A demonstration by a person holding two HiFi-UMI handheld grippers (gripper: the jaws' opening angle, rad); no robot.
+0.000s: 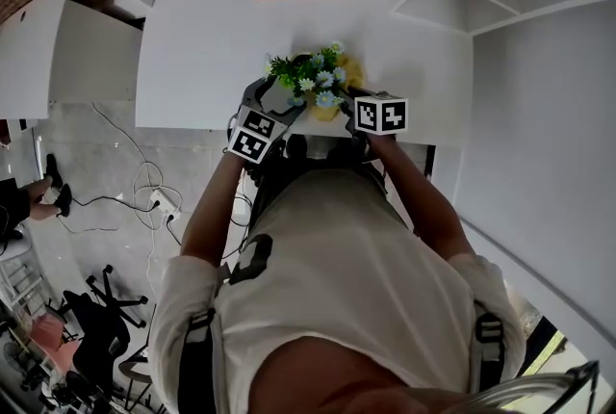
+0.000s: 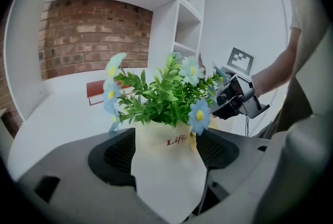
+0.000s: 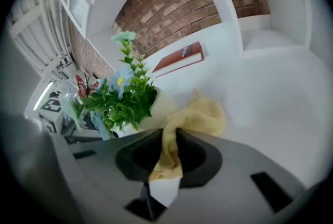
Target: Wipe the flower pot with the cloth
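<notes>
Left tongs (image 1: 277,97): clamped on the flower pot (image 2: 165,147). The pads press on both sides of the cream wall, just under the foliage (image 2: 161,98).
Right tongs (image 3: 167,151): closed on the cloth (image 3: 202,117). A thin yellow strip is pinched between the pads and the rest bunches out ahead of the jaws.
Pot location: at the near edge of the white table (image 1: 192,46), directly in front of the person. I can't tell whether its base rests on the table or hangs just clear.
Pot vs tongs: between the left jaws and just ahead-left of the right jaws. The cloth bunch touches the pot's side in the right gripper view.
Risk 1: the pot wall tapers, so a sideways wipe could twist or squeeze it out of the left pads. From that edge it would likely go to the floor.
Risk 2: only a narrow strip of cloth is gripped, so drag against the pot could pull it free (probably the first thing to fail).
Risk 3: the right jaws sit close to the flowers, so a high stroke snags stems instead of wiping the wall.
Risk 4: pushing harder with the cloth than the left grip resists would tip the pot away from the wipe.
</notes>
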